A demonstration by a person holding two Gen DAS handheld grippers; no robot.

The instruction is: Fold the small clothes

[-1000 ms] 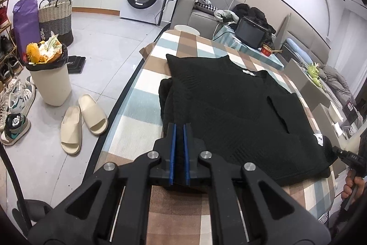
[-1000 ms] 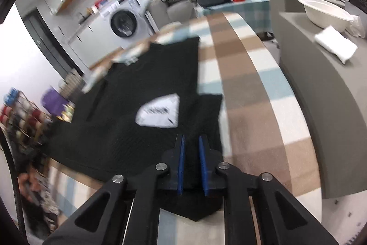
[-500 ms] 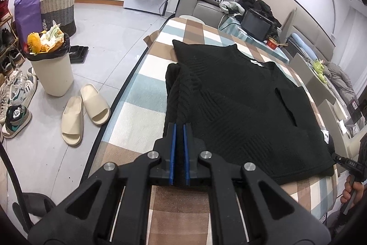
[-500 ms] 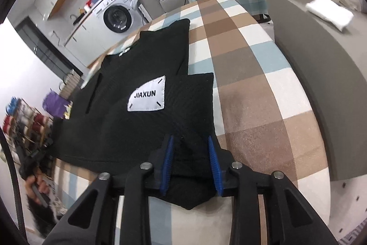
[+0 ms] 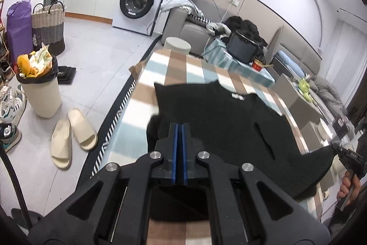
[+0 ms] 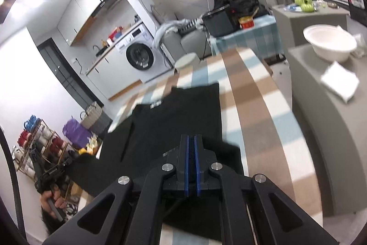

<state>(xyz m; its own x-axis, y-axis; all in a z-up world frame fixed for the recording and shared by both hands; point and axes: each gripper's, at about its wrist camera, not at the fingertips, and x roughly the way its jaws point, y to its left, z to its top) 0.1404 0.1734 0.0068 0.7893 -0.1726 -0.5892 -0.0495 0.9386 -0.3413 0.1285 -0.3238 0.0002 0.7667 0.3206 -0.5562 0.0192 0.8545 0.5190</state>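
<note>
A black knit sweater (image 5: 218, 111) lies spread on the checked table (image 5: 201, 70), neck end far from me. My left gripper (image 5: 180, 128) pinches the near hem at its left corner, its blue pads closing the last bit onto the cloth, which hangs below the fingers. In the right wrist view my right gripper (image 6: 190, 139) closes tight on the hem's other corner of the sweater (image 6: 174, 116). Both corners are raised off the table (image 6: 257, 107). The right gripper (image 5: 344, 153) shows at the left view's right edge, the left gripper (image 6: 55, 172) at lower left of the right view.
Left of the table the floor holds a full waste bin (image 5: 40, 88), cream slippers (image 5: 73, 137) and shoes. A round stool (image 5: 177, 45) stands past the far end. On the right, a grey cabinet bears a white bowl (image 6: 330, 43) and a folded white cloth (image 6: 339, 82).
Both grippers have risen and lifted the near hem off the table. The right jaws went from a clear gap to pressed together. The white label patch is out of sight.
</note>
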